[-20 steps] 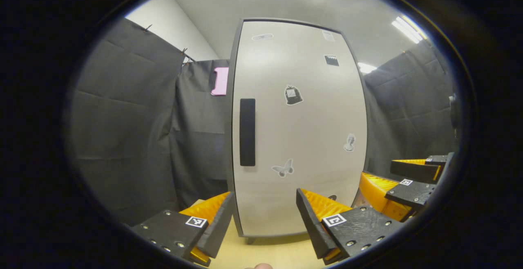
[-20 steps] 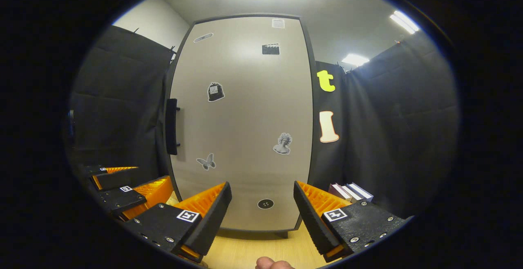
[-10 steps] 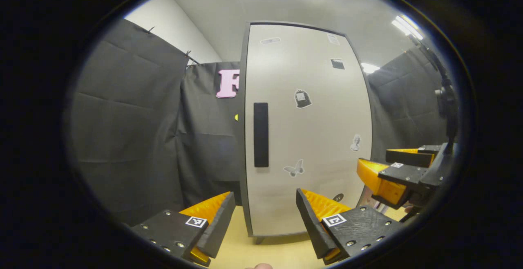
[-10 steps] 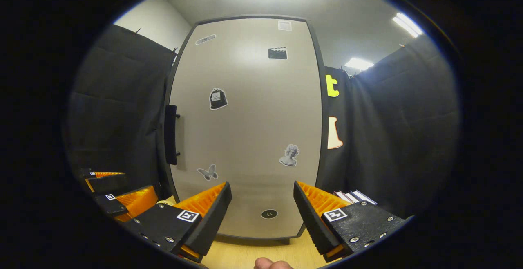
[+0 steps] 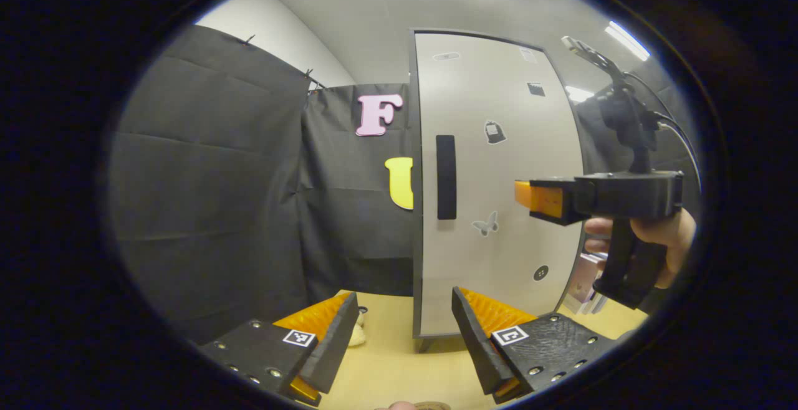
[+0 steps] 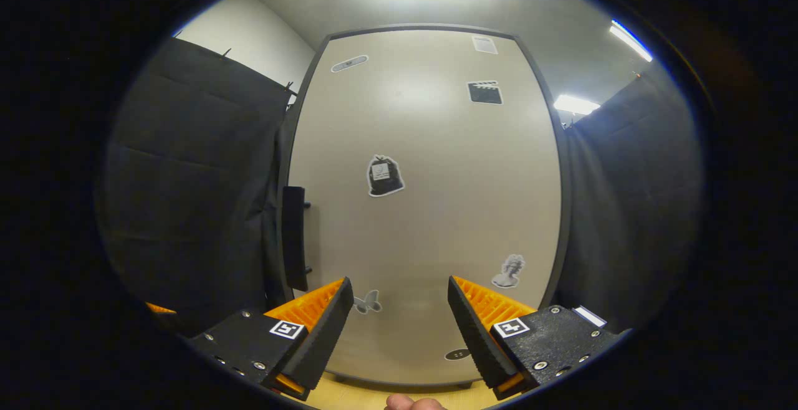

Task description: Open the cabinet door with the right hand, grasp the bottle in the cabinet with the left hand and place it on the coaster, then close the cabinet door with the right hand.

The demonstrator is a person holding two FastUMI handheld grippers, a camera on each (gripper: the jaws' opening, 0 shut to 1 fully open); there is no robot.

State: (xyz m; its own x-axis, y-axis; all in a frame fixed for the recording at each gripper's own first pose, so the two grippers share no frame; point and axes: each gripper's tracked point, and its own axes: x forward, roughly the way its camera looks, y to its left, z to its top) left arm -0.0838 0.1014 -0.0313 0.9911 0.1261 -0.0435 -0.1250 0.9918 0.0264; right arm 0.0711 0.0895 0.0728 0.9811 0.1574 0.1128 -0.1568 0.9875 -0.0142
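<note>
The pale cabinet door (image 5: 499, 210) is shut, so the cabinet's inside is hidden. A dark vertical handle (image 5: 446, 176) runs along its left edge. In the left gripper view my left gripper (image 5: 405, 335) is open over the wooden table, some way back from the cabinet. A hand (image 5: 661, 235) holds my right gripper (image 5: 522, 197) up in front of the door, at about handle height and to the right of the handle. In the right gripper view my right gripper (image 6: 399, 329) stands open close to the door (image 6: 430, 210), with the handle (image 6: 294, 238) up to its left.
The cabinet stands on a light wooden table (image 5: 386, 360). A small pale object (image 5: 358, 332) lies on the table left of the cabinet's foot. Books (image 5: 586, 279) stand to the cabinet's right. Black cloth walls close in the sides and back.
My right gripper has risen and moved closer to the door, and the handle has neared its fingers. The left gripper has drawn back and turned left, so the cabinet sits farther right.
</note>
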